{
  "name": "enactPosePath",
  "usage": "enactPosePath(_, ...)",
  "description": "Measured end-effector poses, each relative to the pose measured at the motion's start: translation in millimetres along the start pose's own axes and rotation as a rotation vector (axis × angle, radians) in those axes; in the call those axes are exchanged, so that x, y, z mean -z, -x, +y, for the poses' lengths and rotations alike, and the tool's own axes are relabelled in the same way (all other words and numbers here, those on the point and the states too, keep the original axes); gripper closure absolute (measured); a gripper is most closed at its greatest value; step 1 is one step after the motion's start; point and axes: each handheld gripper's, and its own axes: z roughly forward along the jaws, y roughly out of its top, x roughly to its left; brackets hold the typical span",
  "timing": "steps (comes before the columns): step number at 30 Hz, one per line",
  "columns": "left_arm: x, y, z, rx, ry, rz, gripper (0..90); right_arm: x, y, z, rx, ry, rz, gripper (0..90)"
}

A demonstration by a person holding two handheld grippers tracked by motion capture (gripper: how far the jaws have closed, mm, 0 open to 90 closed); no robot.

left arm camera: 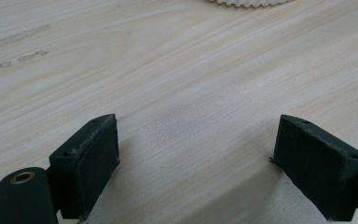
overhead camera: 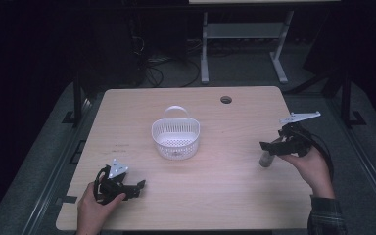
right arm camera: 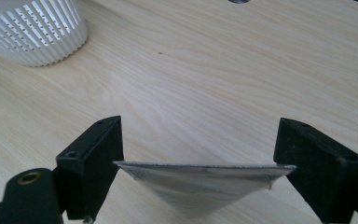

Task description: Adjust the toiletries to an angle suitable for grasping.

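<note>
A white slotted basket (overhead camera: pixel 175 139) with a raised handle stands at the middle of the wooden table (overhead camera: pixel 215 196); part of its wall is seen in the right gripper view (right arm camera: pixel 32 32). My right gripper (overhead camera: pixel 268 147) is held over the table's right side, and its jaws press on the two ends of a flat silvery pouch (right arm camera: pixel 200 184). The pouch (overhead camera: pixel 264 160) hangs below the jaws, close to the tabletop. My left gripper (overhead camera: pixel 138 187) rests near the front left edge, pointing right. In the left gripper view it (left arm camera: pixel 196 126) stands open over bare wood.
A round cable hole (overhead camera: pixel 226 100) sits near the table's far edge. Behind the table are a white desk frame (overhead camera: pixel 204 54) and cables on the dark floor. The basket's scalloped rim (left arm camera: pixel 247 2) peeks in at the top of the left gripper view.
</note>
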Motion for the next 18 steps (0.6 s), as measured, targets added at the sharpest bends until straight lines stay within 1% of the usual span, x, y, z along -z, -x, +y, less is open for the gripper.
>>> enactPosePath(8,0.0,0.0,0.0,0.000,0.000,0.000,12.9,3.2,1.4,-2.5,-0.004,0.007,0.012,29.0)
enactPosePath(18,0.1,0.0,-0.1,-0.003,-0.001,-0.001,13.0,4.3,1.8,-2.7,-0.007,0.011,0.013,29.8)
